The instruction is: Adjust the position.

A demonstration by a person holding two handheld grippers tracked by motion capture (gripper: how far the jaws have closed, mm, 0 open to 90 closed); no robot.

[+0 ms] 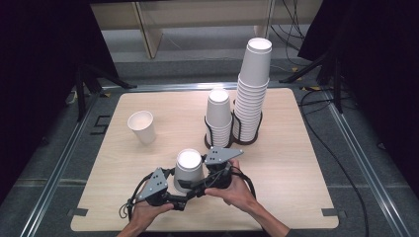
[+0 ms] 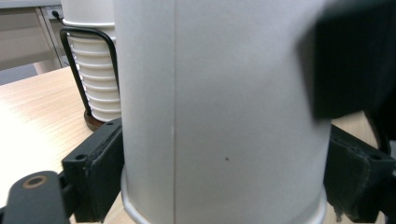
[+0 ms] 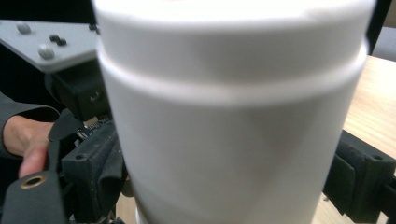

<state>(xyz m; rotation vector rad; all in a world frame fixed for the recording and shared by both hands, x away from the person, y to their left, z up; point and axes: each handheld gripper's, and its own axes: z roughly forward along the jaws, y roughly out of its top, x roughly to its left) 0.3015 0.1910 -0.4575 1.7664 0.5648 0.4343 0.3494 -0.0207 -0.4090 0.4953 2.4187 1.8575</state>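
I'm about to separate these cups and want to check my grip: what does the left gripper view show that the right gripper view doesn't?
Left gripper view: the cup's lower rim and side seam, plus a cup stack in its black wire holder behind.

Right gripper view: a stepped band near the cup's upper end, the left hand-held gripper beyond, with its grey plate and a hand.

Both: the upside-down paper cup between black jaws, and the wooden table.

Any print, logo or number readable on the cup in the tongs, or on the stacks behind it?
None: the held cup is plain white, seam and a dark speck only.
None: the stacked cups in their wire holders are blank.
None: the lone cup is blank.
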